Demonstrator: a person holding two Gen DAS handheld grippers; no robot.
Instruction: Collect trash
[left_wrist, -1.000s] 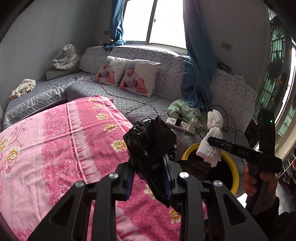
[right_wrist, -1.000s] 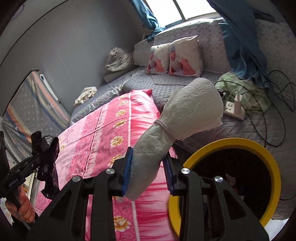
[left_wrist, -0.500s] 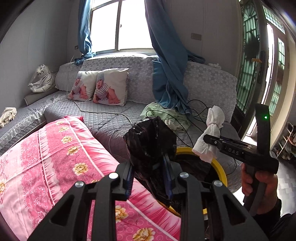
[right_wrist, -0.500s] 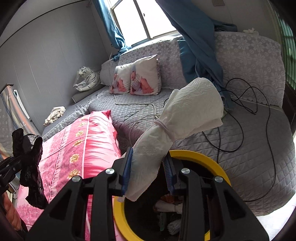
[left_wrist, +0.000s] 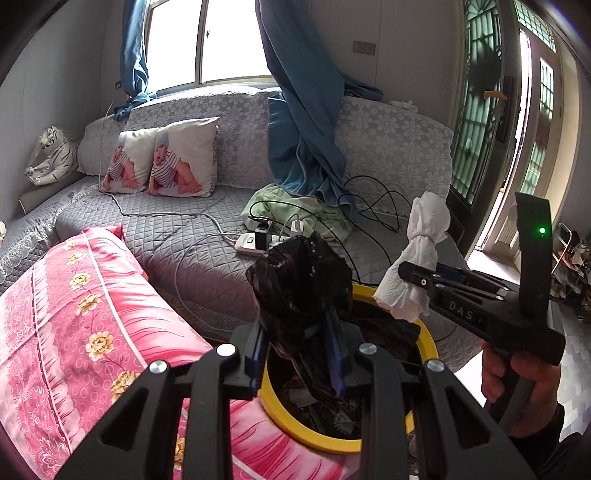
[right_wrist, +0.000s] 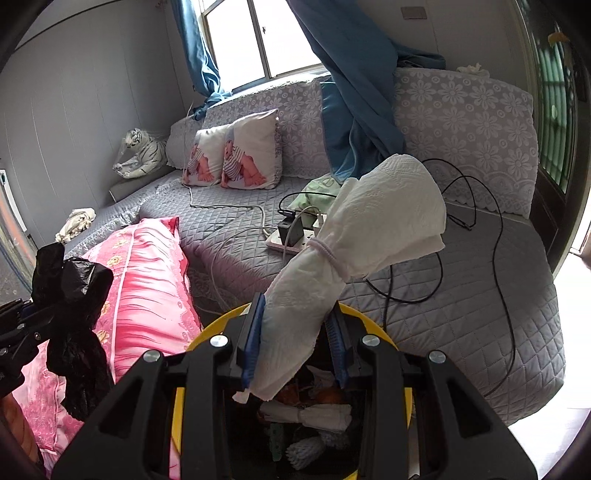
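White tissue wad (right_wrist: 354, 251) clamped in right gripper (right_wrist: 297, 341), over bin (right_wrist: 207, 332).

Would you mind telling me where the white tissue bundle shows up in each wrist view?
Left wrist view: white tissue bundle at right of centre, clamped in the right gripper.
Right wrist view: centre, rising from between that gripper's fingers.
Shared landmark: the yellow-rimmed bin just below it.

Bin (right_wrist: 207, 332) base hidden behind tongs (right_wrist: 295, 343).
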